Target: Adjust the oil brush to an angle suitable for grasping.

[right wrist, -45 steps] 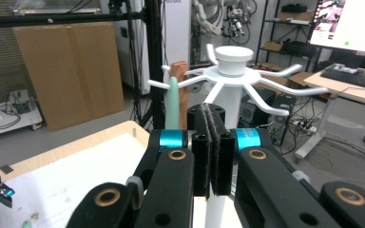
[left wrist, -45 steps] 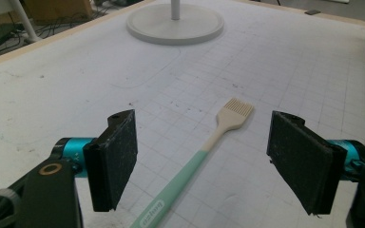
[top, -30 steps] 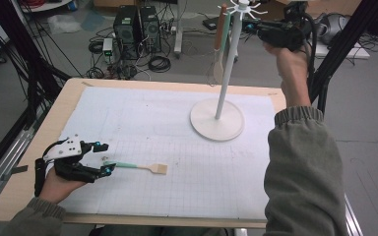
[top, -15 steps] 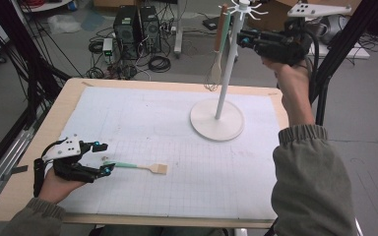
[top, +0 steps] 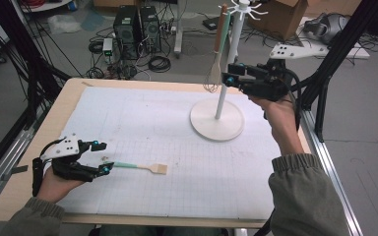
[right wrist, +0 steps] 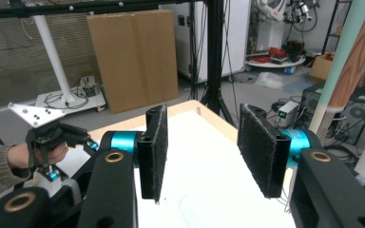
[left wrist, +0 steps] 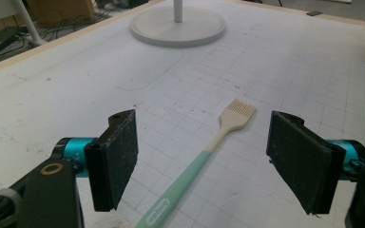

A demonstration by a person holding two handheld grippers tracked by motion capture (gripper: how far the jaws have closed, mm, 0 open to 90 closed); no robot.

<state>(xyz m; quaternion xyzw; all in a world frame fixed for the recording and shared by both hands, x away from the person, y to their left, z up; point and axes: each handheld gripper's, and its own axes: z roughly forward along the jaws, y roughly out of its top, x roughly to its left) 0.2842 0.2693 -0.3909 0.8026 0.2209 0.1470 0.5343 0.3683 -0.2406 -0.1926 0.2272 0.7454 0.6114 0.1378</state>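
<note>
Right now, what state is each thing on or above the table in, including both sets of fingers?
Left gripper: open, fingers either side of the brush handle, not pressing it.
Right gripper: open, fingers have just been opening, nothing between them.
Brush: lying flat on the table mat.
Whisk: hanging from the stand, handle up.
Stand: upright on its round base.

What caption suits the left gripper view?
Open left gripper straddles a mint-handled brush lying on the gridded mat.

Grey floor (top: 369, 147), PC towers (top: 138, 27), cables (top: 160, 63), cardboard box (right wrist: 130, 57)
</note>
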